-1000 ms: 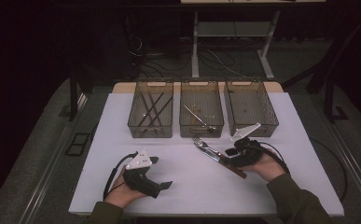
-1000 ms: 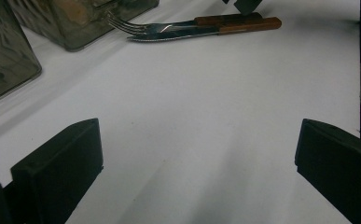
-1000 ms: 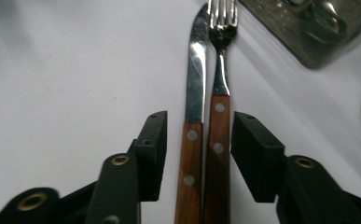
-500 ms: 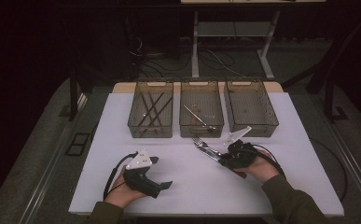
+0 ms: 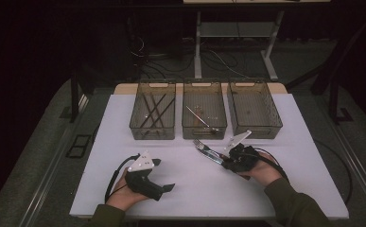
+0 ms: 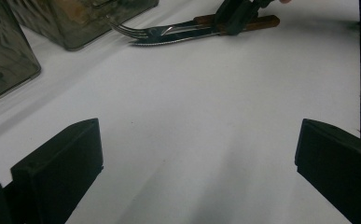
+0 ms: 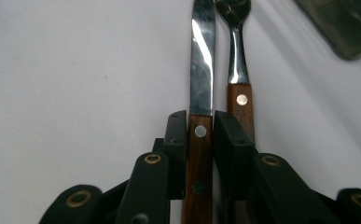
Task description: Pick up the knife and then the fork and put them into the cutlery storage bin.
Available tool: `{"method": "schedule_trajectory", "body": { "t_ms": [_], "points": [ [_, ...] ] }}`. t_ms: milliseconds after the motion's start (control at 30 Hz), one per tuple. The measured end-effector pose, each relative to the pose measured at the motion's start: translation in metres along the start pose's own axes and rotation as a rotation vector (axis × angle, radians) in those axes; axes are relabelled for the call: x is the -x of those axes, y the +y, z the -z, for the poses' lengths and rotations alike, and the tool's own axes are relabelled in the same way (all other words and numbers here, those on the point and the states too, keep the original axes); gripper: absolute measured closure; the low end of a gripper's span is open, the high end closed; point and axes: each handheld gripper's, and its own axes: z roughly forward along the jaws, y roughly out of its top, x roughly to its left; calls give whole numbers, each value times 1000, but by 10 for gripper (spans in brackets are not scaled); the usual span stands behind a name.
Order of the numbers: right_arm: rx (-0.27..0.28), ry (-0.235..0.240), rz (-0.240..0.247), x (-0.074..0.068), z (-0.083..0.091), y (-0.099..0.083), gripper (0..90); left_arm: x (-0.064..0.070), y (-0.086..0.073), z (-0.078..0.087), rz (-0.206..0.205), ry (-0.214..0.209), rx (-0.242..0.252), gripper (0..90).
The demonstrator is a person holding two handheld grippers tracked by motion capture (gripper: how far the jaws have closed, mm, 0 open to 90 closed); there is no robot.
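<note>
A knife [image 7: 201, 60] with a wooden handle lies pointing toward the bins, and my right gripper [image 7: 200, 126] is shut on that handle. A fork [image 7: 239, 65] with a matching handle lies right beside the knife, outside the jaws. From above, knife and fork [image 5: 208, 150] sit just in front of the middle bin, with the right gripper [image 5: 225, 162] at their handle end. My left gripper [image 5: 164, 175] rests at the front left of the white table [image 5: 124, 123], open and empty. In the left gripper view its jaws [image 6: 197, 172] stand wide apart, with the knife [image 6: 169, 42] far ahead.
Three clear bins stand in a row at the back. The left bin [image 5: 139, 126] holds dark sticks, the middle bin [image 5: 190, 126] a metal utensil, and the right bin [image 5: 271, 124] looks empty. Cables trail from both grippers toward the front edge.
My right hand and gripper have shifted slightly left along the cutlery handles. The left gripper has stayed where it was.
</note>
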Motion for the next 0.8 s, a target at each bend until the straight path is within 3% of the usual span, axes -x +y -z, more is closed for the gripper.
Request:
{"method": "schedule_trajectory", "body": {
  "t_ms": [267,500,600,800],
  "points": [
    [-6,7,3,0,-1,1,749,0,0,0,2,-1,-1,0],
    [-46,27,10,4,-2,6,750,0,0,-1,4,-2,1,0],
    [-89,36,27,5,-3,12,751,0,0,-1,1,-3,0,0],
    [-244,56,62,9,-9,33,750,0,0,-1,-1,-4,-1,0]
  ]
}}
